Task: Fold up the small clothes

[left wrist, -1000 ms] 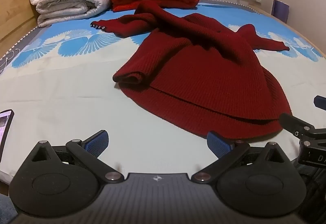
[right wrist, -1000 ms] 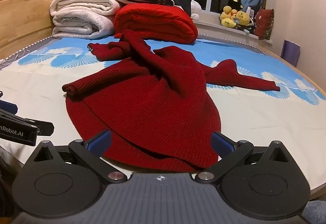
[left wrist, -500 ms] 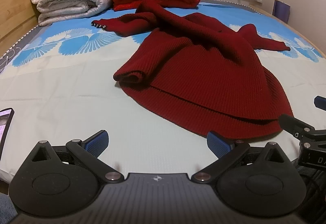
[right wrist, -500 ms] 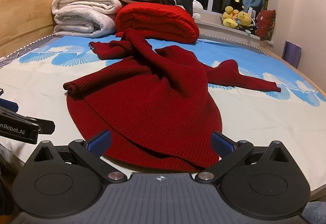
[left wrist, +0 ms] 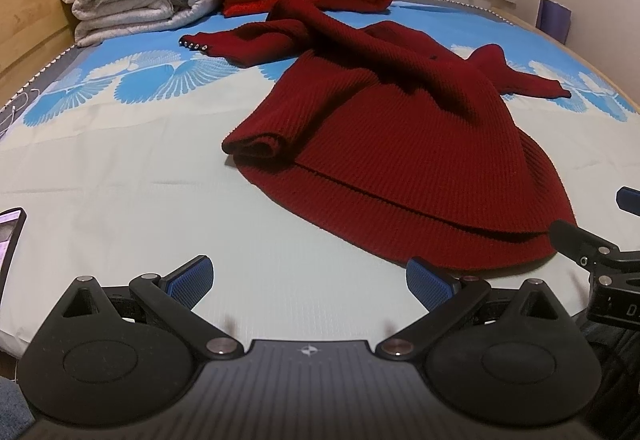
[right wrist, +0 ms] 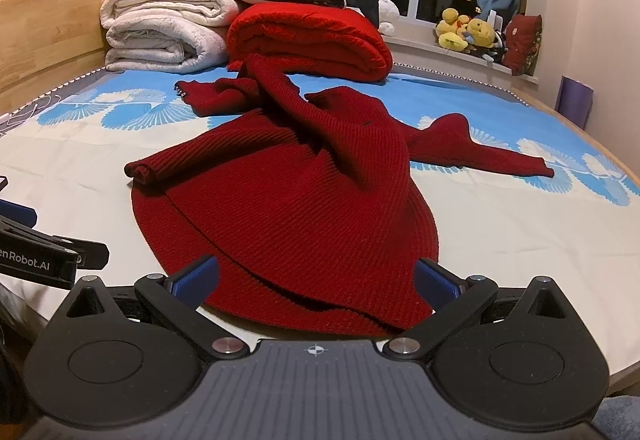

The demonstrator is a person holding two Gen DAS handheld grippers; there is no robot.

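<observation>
A dark red knit sweater point(right wrist: 288, 199) lies crumpled on the bed point(right wrist: 520, 240), hem toward the camera and its long axis running away toward the folded blankets point(right wrist: 168, 27) and red throw point(right wrist: 308, 39) at the headboard. The right hand-held gripper point(right wrist: 316, 280), released and empty, hovers with the hem's edge just between its fingers, nearer the garment. The left hand-held gripper point(left wrist: 308, 276), also spread and empty, sits over bare sheet, with the sweater ahead and to its right.
</observation>
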